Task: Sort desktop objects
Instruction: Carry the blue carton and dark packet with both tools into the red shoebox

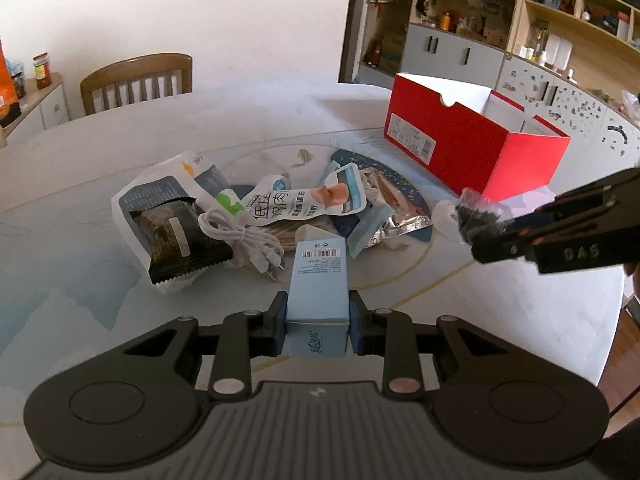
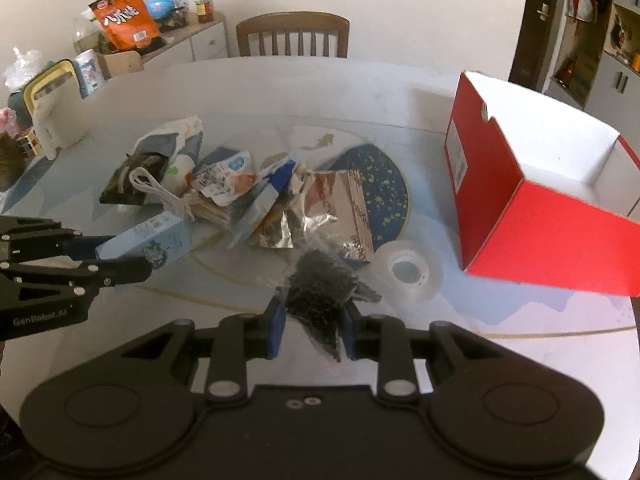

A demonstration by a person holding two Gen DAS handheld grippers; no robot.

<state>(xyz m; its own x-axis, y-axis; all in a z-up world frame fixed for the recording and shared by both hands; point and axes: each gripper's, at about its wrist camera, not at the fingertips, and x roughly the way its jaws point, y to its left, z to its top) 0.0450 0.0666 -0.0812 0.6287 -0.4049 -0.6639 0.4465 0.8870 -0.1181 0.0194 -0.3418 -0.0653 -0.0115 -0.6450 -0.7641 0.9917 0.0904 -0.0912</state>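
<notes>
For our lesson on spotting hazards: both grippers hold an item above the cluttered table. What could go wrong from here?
1. The left gripper pinches only the light blue carton at its near end; it may pivot or slip.
2. The right gripper holds a crinkly clear packet that could slide out before reaching the red box.

The left gripper (image 1: 317, 316), a black two-finger tool with blue pads, points downward and forward, its fingers (image 1: 277, 322) pressed on both sides of a pale blue rectangular carton (image 1: 318, 280). The right gripper (image 2: 314, 322), of the same black build, tilts down likewise, its fingers (image 2: 276, 326) clamped on a clear plastic packet of dark bits (image 2: 320, 292). Both are raised off the desk.
</notes>
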